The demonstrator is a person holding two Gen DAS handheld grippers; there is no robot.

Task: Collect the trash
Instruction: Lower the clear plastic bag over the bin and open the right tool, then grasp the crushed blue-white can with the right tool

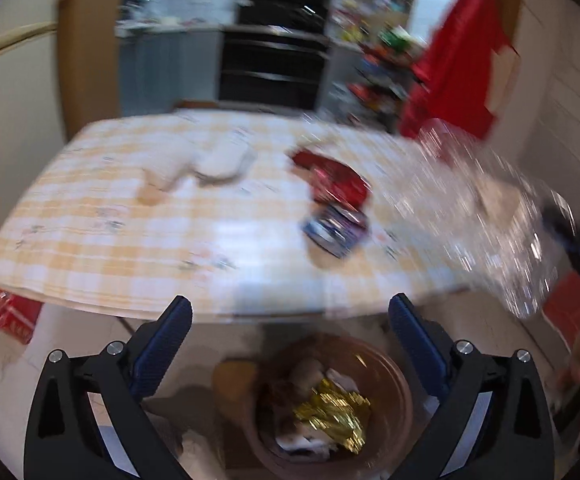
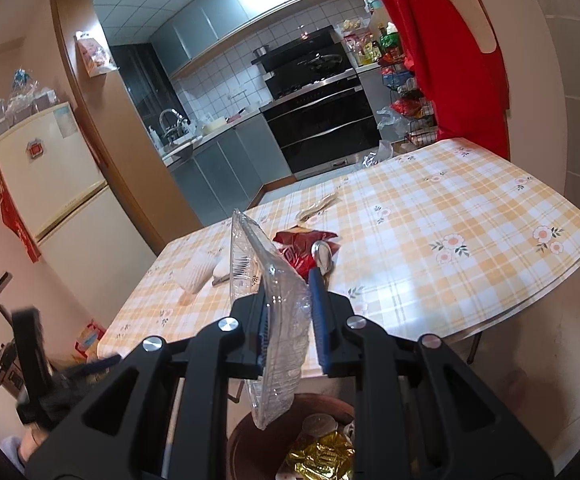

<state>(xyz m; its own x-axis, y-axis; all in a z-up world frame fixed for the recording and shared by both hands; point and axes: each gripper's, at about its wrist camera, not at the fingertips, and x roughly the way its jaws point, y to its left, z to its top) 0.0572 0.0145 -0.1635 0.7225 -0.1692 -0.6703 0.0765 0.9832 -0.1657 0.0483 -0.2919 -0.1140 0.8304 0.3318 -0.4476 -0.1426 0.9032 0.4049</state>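
Your right hand-held gripper [image 2: 290, 312] clamps the clear plastic tray [image 2: 268, 300] above the brown bin [image 2: 242, 444]; your left hand-held gripper [image 1: 290, 320] gapes empty over that bin, wrappers [image 1: 336, 184] on the surface [image 1: 130, 248].

right tongs [image 2: 290, 320] gripping clear tray [image 2: 266, 300], above bin [image 2: 246, 444]

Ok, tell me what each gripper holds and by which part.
The right gripper pinches a clear plastic tray across its middle, edge-on, above the brown bin. The left gripper is open and holds nothing.
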